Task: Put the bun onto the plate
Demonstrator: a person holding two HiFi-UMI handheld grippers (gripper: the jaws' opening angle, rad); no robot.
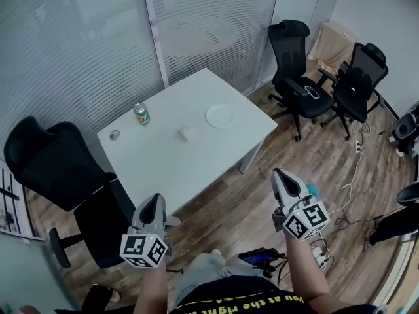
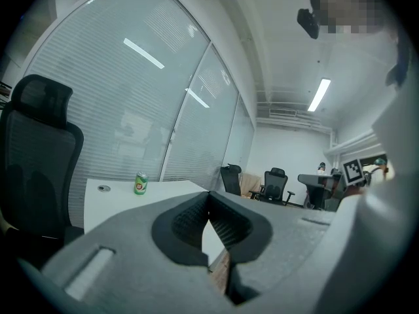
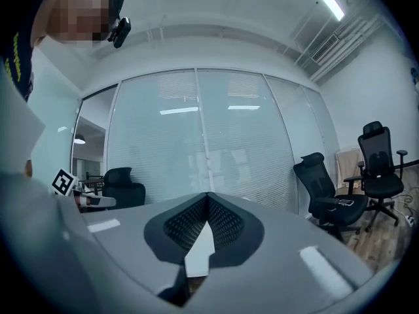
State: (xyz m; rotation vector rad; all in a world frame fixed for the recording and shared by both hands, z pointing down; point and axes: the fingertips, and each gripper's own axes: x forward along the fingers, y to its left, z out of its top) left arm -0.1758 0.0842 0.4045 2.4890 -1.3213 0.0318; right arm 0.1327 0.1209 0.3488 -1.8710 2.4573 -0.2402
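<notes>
A pale bun (image 1: pixel 186 133) lies near the middle of the white table (image 1: pixel 163 159). To its right on the table sits a white plate (image 1: pixel 220 116) with nothing on it. My left gripper (image 1: pixel 154 203) hangs short of the table's near edge, its jaws shut with nothing between them. My right gripper (image 1: pixel 281 177) is over the wooden floor to the right of the table, shut and holding nothing. In the left gripper view the shut tips (image 2: pixel 209 195) point at the table edge. The right gripper view shows its shut tips (image 3: pixel 208 196) against the glass wall.
A green can (image 1: pixel 141 113) and a small round cable port (image 1: pixel 114 135) are at the table's left end. A black office chair (image 1: pixel 59 169) stands by my left gripper. More black chairs (image 1: pixel 298 77) stand beyond the table on the right, with cables (image 1: pixel 353 169) on the floor.
</notes>
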